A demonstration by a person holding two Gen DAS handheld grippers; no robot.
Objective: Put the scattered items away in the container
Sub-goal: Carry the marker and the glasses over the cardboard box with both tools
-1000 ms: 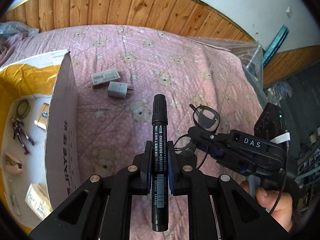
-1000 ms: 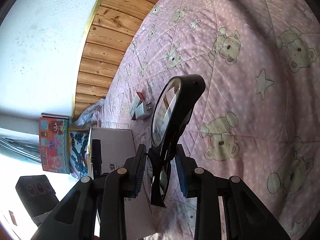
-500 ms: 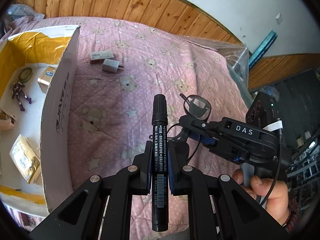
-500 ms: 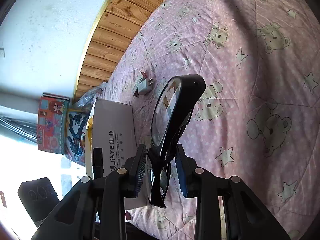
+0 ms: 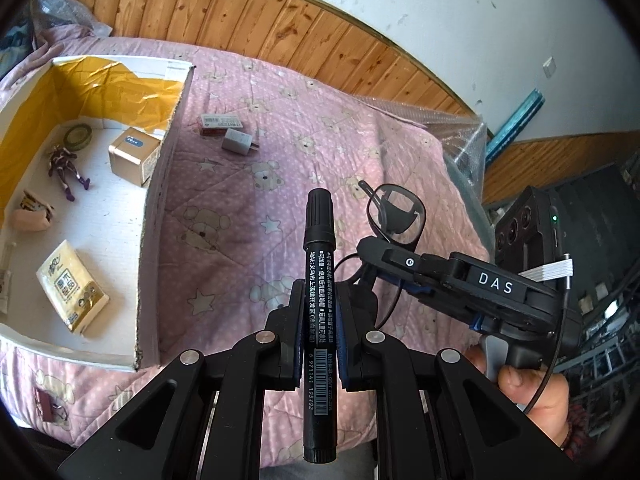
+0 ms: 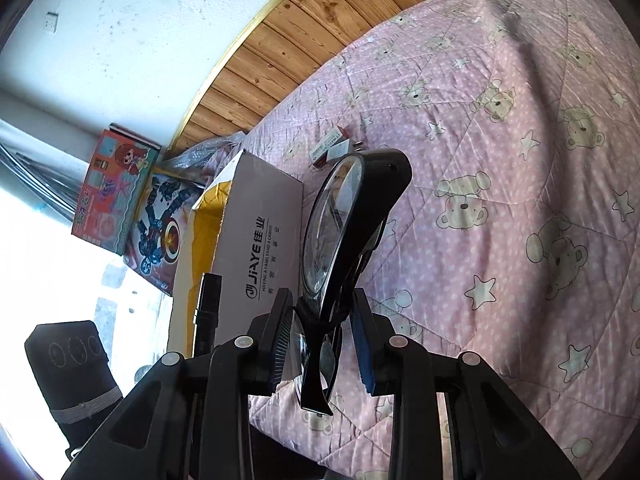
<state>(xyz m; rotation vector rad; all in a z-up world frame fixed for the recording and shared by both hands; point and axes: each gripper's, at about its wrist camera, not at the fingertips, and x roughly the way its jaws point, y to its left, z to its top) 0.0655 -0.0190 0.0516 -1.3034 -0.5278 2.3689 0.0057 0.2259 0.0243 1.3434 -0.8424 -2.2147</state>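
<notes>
Far left on the bed, the open cardboard box [image 5: 160,184] sits on the pink bear-print quilt [image 5: 280,128], its top wide open so things can simply be lowered in. A small figurine [image 5: 66,168], a roll of tape [image 5: 78,136], a gold carton [image 5: 134,156] and a snack packet [image 5: 70,296] already lie on its floor, well apart from one another. Just beyond the box's right wall, a white charger plug [image 5: 239,141] and a small red-edged packet [image 5: 220,124] lie on the quilt, touching or nearly so, not yet collected.

In the middle, the left claw [image 5: 319,312] is pressed together on a black marker [image 5: 319,280], gripped about mid-barrel with the capped end pointing forward, so it can likely go in lengthwise. It hangs above the quilt to the right of the box, not over the opening.

To the right, the right claw [image 6: 324,340] is clamped, a little parted, on a pair of black-framed glasses [image 6: 352,220], gripped near the bridge so the lenses stay clear of the pads. They too hover above the quilt, right of the box.
</notes>
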